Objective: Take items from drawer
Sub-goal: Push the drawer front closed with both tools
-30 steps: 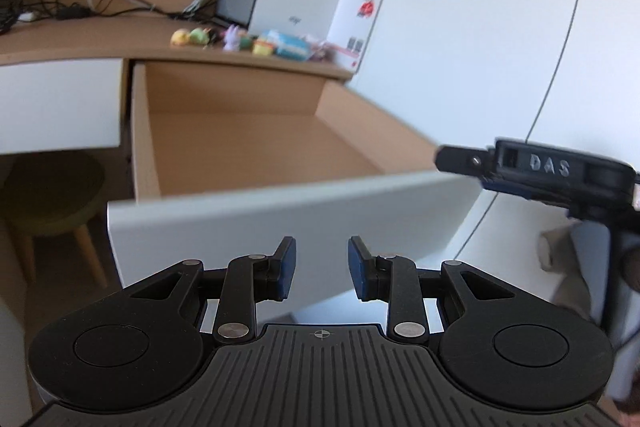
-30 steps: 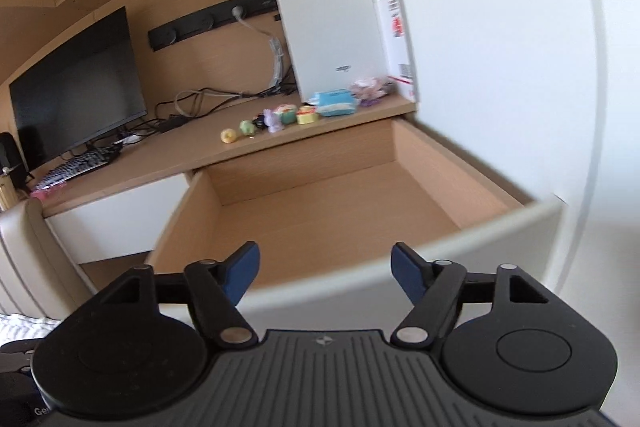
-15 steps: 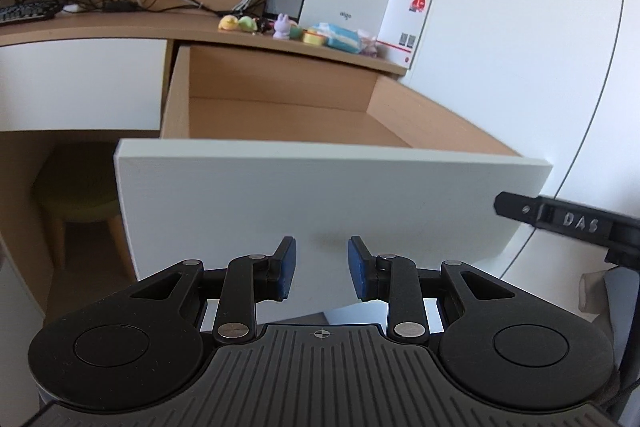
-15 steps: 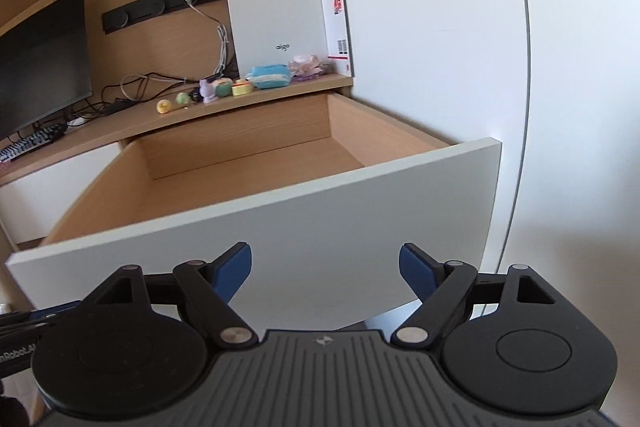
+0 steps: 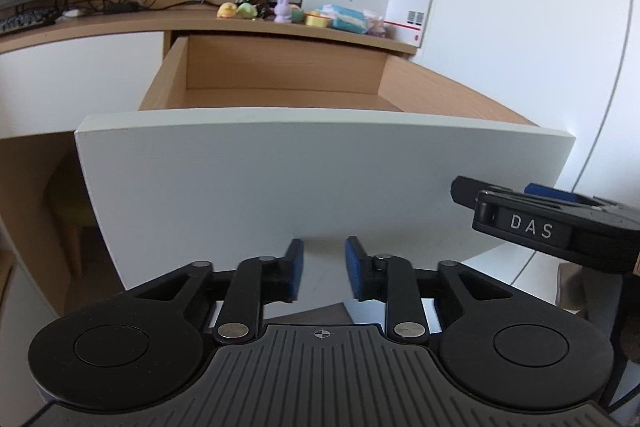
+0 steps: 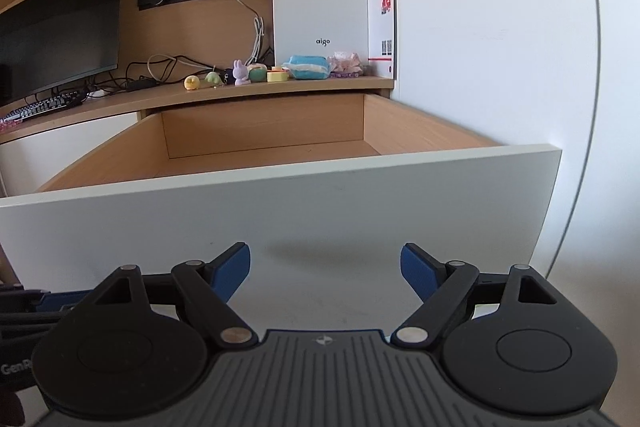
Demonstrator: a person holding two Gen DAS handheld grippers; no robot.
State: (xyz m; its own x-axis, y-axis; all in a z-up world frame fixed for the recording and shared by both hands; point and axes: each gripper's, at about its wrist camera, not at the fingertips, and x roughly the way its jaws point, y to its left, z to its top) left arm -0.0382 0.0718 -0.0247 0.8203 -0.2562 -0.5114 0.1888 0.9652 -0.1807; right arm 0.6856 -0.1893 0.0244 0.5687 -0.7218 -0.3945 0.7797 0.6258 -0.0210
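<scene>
Both claws have come down since a moment ago, so they now face the white front of the drawer (image 6: 280, 219) and not its inside. That drawer is pulled out, and what shows of its inside is bare wood. Little toys (image 6: 240, 73) sit in a row on the desk (image 6: 160, 97) behind it. Nothing is in the left gripper (image 5: 322, 273), whose jaws are closing. Nothing is in the right gripper (image 6: 326, 267) either; it is wide apart. Best to push the front gently and straight
</scene>
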